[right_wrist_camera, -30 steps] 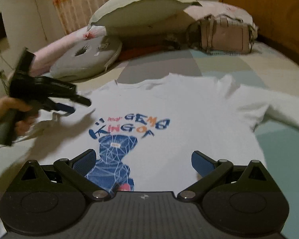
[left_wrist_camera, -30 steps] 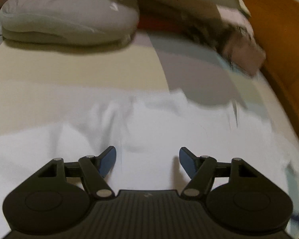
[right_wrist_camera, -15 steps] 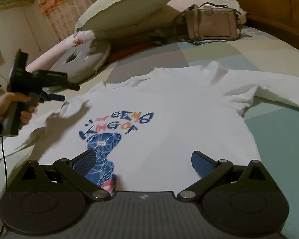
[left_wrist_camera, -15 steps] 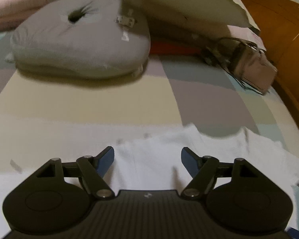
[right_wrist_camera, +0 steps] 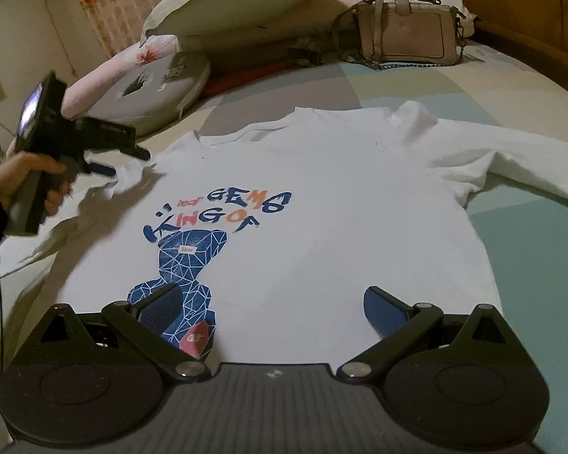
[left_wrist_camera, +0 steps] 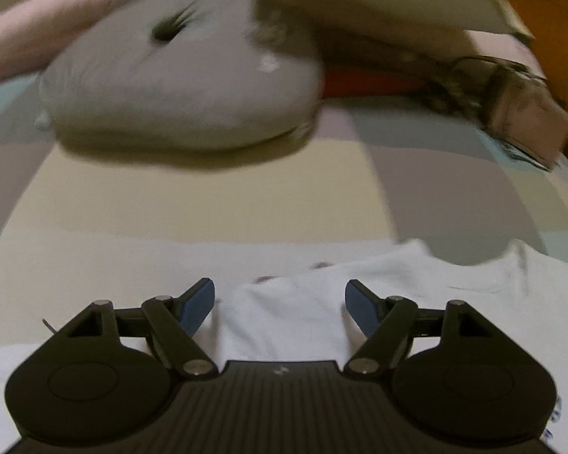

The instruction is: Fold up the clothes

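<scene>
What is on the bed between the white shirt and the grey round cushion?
Nothing. Between the white shirt and the grey round cushion there is only bare patchwork bedsheet, seen best in the left wrist view.

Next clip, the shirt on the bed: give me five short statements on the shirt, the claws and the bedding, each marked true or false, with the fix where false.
1. The white long-sleeved shirt with a blue bear print lies print side up on the bed. True.
2. The right claw is clamped on the shirt's hem. False: its jaws stand open with only flat cloth beyond them.
3. The left claw is open. True.
4. The pale pink handbag rests on the shirt. False: it sits beyond the shirt, near the pillows.
5. The round grey cushion with a centre hole lies to the right of the handbag. False: it lies to its left.
</scene>
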The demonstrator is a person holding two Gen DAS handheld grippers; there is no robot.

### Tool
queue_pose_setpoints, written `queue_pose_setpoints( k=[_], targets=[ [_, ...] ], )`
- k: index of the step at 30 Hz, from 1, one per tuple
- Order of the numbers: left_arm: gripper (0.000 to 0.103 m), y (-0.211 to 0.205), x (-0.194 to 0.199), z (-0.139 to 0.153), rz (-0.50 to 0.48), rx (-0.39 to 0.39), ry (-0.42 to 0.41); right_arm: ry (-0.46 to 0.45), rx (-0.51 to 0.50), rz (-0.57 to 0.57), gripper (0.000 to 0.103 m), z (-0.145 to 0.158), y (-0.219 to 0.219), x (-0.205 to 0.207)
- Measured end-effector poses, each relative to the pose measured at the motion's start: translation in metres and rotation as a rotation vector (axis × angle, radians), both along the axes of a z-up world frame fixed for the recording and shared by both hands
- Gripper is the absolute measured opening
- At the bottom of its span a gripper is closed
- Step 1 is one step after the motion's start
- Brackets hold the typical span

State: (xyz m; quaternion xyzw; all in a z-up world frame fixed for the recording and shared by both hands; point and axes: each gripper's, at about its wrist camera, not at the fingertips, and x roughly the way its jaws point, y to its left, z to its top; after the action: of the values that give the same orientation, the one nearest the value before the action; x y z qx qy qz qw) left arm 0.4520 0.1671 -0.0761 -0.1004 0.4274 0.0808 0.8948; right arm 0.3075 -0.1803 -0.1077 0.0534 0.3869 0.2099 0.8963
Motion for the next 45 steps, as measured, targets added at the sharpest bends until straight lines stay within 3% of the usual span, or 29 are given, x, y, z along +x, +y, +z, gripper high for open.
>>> queue_pose_setpoints(
  k=[3, 7, 9, 15, 18, 20, 24, 27, 32, 33, 39, 45],
  targets=[
    [0.079, -0.033, -0.004, 0.017, -0.152, -0.116, -0.016, 0.0, -0.037, 0.015, 0.103, -0.002, 0.005, -0.001],
    [0.079, -0.092, 0.011, 0.021, -0.356, -0.278, 0.013, -0.012, -0.087, 0.033, 0.103, -0.001, 0.01, -0.004],
    [0.079, -0.116, 0.026, 0.014, -0.412, -0.348, 0.024, -0.019, -0.095, 0.032, 0.103, 0.001, 0.009, -0.005],
    [0.078, -0.136, 0.07, -0.028, -0.352, -0.372, 0.053, -0.025, -0.079, 0.021, 0.103, 0.004, 0.001, -0.006],
    [0.077, -0.135, 0.081, -0.03, -0.323, -0.316, -0.024, -0.026, -0.07, 0.017, 0.103, 0.005, -0.001, -0.006],
    [0.077, -0.145, 0.08, -0.025, -0.315, -0.279, -0.013, -0.025, -0.07, 0.013, 0.103, 0.005, -0.002, -0.005],
    [0.072, -0.165, 0.08, -0.005, -0.271, -0.068, -0.03, -0.035, -0.079, 0.003, 0.103, 0.005, -0.003, -0.007],
    [0.079, -0.172, 0.073, 0.008, -0.378, -0.258, -0.047, -0.036, -0.08, 0.005, 0.103, 0.005, -0.004, -0.008],
    [0.081, -0.211, 0.092, -0.013, -0.525, -0.421, 0.035, -0.025, -0.086, 0.013, 0.103, 0.003, -0.006, -0.008],
    [0.081, -0.215, 0.096, -0.02, -0.517, -0.422, 0.045, -0.026, -0.086, 0.011, 0.103, 0.003, -0.007, -0.008],
    [0.073, -0.217, 0.11, -0.034, -0.356, -0.115, -0.064, 0.005, -0.054, -0.016, 0.103, -0.001, -0.018, -0.004],
    [0.074, -0.23, 0.091, -0.014, -0.424, -0.102, -0.066, 0.008, -0.009, -0.016, 0.103, 0.001, -0.024, -0.004]
  ],
)
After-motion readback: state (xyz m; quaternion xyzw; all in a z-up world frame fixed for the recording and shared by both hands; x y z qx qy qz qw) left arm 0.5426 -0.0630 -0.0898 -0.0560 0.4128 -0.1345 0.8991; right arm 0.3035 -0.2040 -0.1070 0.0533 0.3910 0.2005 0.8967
